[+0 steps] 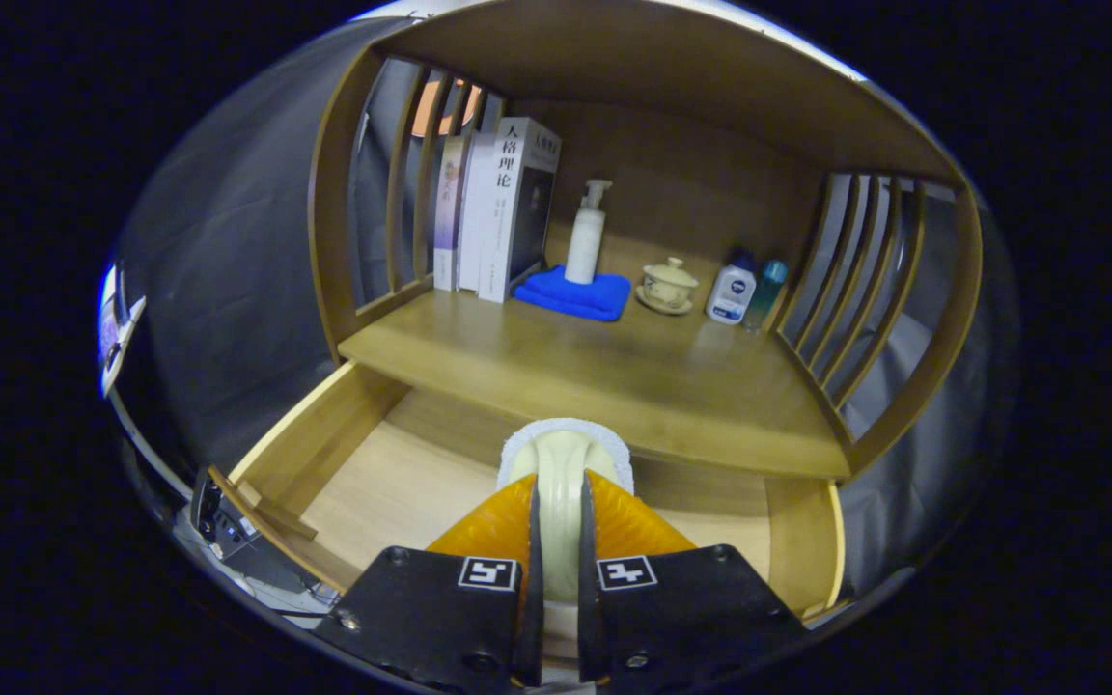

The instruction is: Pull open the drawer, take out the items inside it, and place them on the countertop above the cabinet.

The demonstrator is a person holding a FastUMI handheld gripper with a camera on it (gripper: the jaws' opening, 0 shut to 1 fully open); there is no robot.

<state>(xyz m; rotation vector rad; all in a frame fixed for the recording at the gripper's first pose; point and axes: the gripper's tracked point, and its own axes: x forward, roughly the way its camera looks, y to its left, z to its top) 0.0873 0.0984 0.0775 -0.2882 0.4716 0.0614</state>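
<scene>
A cream-coloured object with a white fuzzy rim [564, 454], perhaps a brush or duster, though I cannot tell which, is clamped between the fingers of the hand-held gripper [556, 526]. The fingers stand narrow, both pressing its slim sides, so the grip looks firm enough for a lift. The object's head pokes out beyond the fingertips toward 12 o'clock, over the front lip of the table [614, 386].

Below it the drawer [324, 434] is pulled out, its pale floor bare as far as can be seen around the gripper. The object appears held above that floor, which would suit carrying it up and forward onto the table.

The table's front half is free, a sensible landing place. Things sit at its back: books [503, 208] upright at 11 o'clock against the slatted side, a folded blue cloth [575, 294] with a white pump bottle [586, 236] standing on it near 12, a lidded cup on a saucer [668, 286] at 1, and two small bottles [744, 290] further toward 2 by the other slats.
</scene>
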